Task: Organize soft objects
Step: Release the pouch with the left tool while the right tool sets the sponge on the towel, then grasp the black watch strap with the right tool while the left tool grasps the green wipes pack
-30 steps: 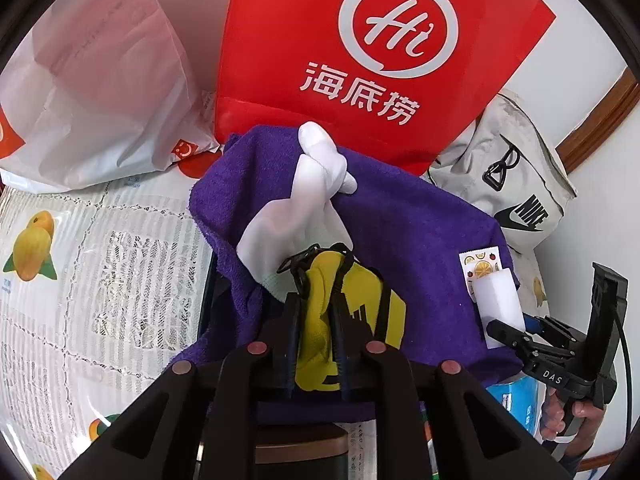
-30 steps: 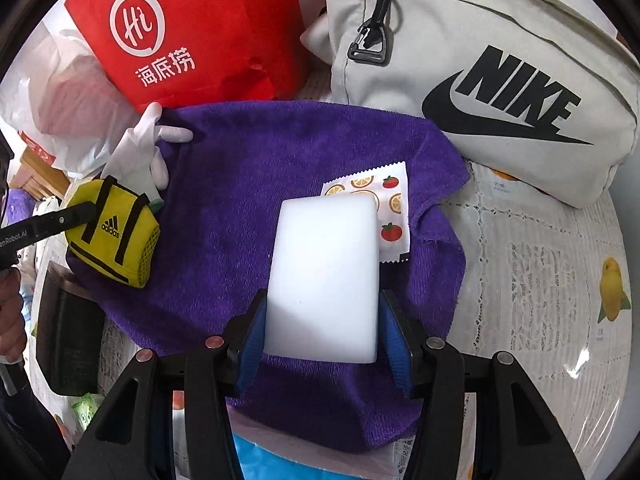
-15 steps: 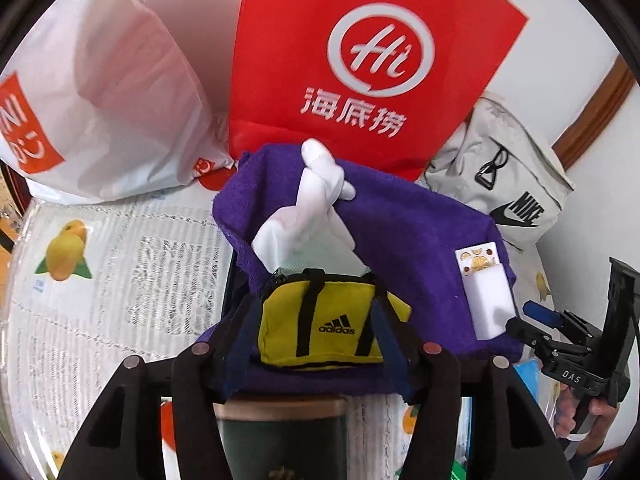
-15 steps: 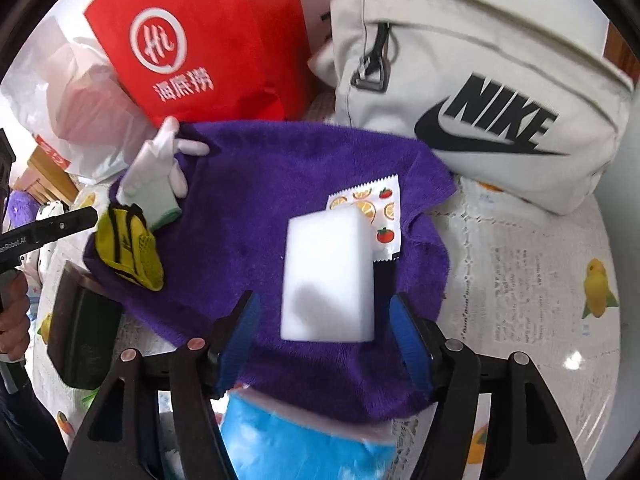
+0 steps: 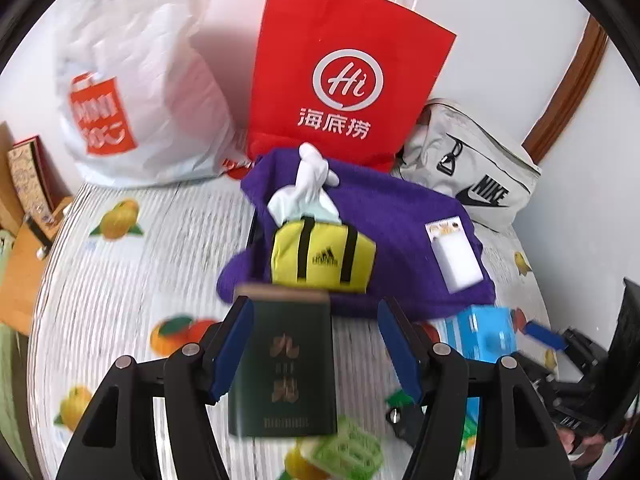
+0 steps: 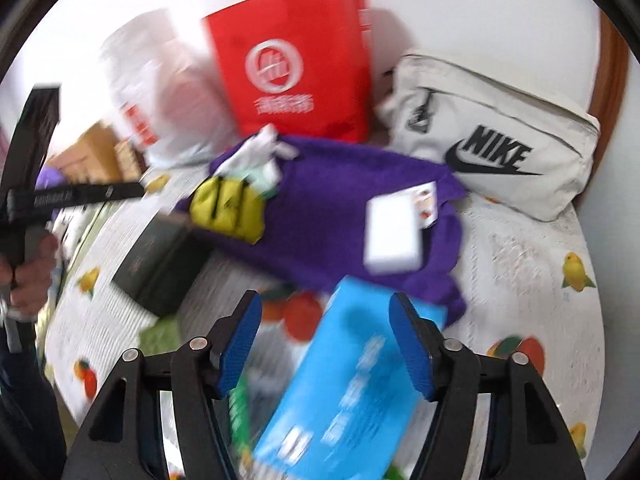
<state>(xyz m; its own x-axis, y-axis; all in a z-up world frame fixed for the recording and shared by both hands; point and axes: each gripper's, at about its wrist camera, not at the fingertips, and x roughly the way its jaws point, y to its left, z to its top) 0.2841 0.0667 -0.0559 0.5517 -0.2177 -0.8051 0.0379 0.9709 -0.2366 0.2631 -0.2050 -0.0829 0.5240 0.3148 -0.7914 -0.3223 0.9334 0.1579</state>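
Left tool point(image 5: 316, 344) and right tool point(image 6: 326, 340) hover spread, empty.

Red paper bag point(image 5: 344, 76) stands at the back between white plastic bag point(image 5: 136, 92) and grey Nike pouch point(image 5: 472, 168). Dark green box point(image 5: 284, 364) and blue box point(image 6: 352, 380) lie on fruit-print tablecloth point(image 5: 128, 264).

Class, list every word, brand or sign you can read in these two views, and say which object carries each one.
"Hi" in a white ring, above "海底捞": red paper bag.
"NIKE" with swoosh: grey bag.
Adidas three-stripe logo, wordmark too small to read: yellow mini bag.
Gold characters, blurred, unreadable: dark green box.
Orange panel with white lettering, creased, unreadable: white plastic bag.
White print, blurred: blue box.
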